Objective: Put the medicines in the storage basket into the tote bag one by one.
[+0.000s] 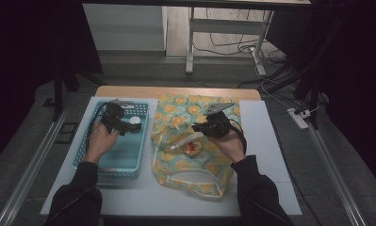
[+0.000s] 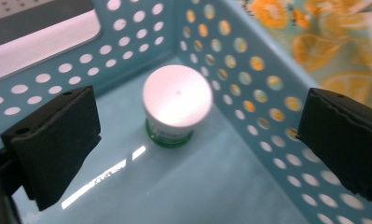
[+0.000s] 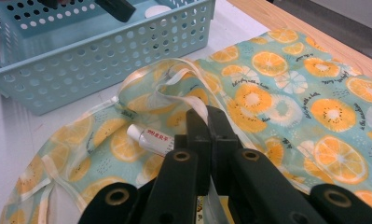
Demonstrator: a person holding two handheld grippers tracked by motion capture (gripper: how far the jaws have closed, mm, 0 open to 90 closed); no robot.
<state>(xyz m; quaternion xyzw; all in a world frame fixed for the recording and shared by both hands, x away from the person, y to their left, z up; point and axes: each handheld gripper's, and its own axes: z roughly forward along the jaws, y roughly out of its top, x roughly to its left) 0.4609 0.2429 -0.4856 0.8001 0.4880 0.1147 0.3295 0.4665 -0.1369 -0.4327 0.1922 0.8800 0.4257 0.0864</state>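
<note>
The left tongs [image 2: 197,140] are held released inside the blue basket [image 1: 84,155], astride the white-lidded jar [image 2: 176,105] standing in the basket's far corner. The step is judged to be jar placement; withdrawal is called for next. The right tongs [image 3: 207,122] are clenched on the citrus-print bag [image 3: 286,98] beside the basket. A white mat on a wooden counter [image 1: 176,91] is set in a dark room.

Both dark-sleeved forearms reach forward from the near edge, the left tongs [image 1: 129,126] held with jaws spread wide and nothing between them, the right tongs [image 1: 198,127] pointing leftward with their jaws pressed fully together.
</note>
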